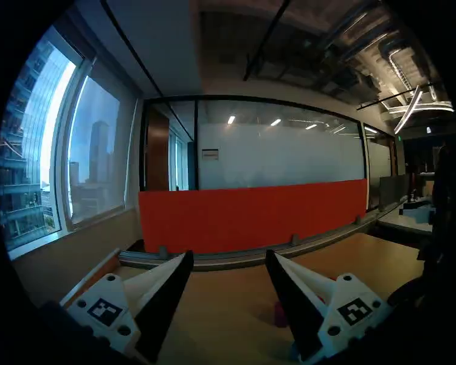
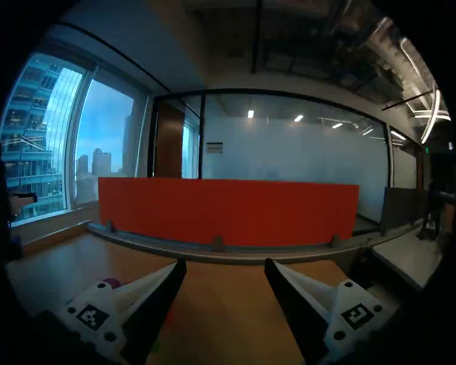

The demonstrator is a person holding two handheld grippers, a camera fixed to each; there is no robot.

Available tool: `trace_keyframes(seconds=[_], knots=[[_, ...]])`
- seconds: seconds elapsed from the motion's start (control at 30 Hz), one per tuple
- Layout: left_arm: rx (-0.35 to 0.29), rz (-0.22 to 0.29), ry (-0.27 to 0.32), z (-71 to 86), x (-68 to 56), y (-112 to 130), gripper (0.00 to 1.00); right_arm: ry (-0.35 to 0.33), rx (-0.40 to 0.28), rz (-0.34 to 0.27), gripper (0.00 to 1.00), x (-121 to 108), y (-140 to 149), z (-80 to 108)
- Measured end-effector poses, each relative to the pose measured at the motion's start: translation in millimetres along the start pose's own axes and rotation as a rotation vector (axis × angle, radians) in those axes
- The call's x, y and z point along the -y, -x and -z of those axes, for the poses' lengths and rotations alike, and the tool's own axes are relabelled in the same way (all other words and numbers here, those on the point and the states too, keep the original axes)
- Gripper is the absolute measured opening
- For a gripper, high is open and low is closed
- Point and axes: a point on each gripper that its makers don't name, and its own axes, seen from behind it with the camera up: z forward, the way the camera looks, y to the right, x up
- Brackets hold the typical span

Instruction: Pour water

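My left gripper [image 1: 229, 263] is open above a wooden desk [image 1: 228, 304], with nothing between its fingers. A small magenta object [image 1: 279, 315] peeks out beside its right finger, mostly hidden. My right gripper [image 2: 224, 267] is open too, with an empty gap over the same kind of desk [image 2: 228, 304]. A purple-topped item [image 2: 111, 283] shows just behind its left finger, and a red and green bit [image 2: 167, 319] sits low beside that finger. What these items are I cannot tell.
An orange divider panel [image 1: 252, 216] [image 2: 228, 210] stands along the desk's far edge. Behind it is a frosted glass wall [image 2: 289, 152]. Large windows [image 1: 58, 158] run on the left. Another desk [image 2: 410, 255] lies at the right.
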Motion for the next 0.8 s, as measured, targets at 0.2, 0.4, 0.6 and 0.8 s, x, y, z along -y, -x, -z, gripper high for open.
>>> trace_keyframes(seconds=[0.2, 0.4, 0.6, 0.8], knots=[[0.016, -0.012, 0.024, -1.6, -1.7, -3, 0.87, -0.018, 0.006, 0.0, 1.0, 1, -9, -1.8], [0.04, -0.009, 0.086, -5.8, -13.9, 3, 0.87, -0.071, 0.015, -0.002, 1.0, 6, -10, -3.1], [0.051, 0.003, 0.178, -8.8, -32.0, 7, 0.87, -0.155, 0.006, 0.003, 1.0, 16, -19, -3.1], [0.049, -0.001, 0.264, -6.7, -48.9, 7, 0.87, -0.27, -0.018, 0.015, 1.0, 37, -33, 3.4]])
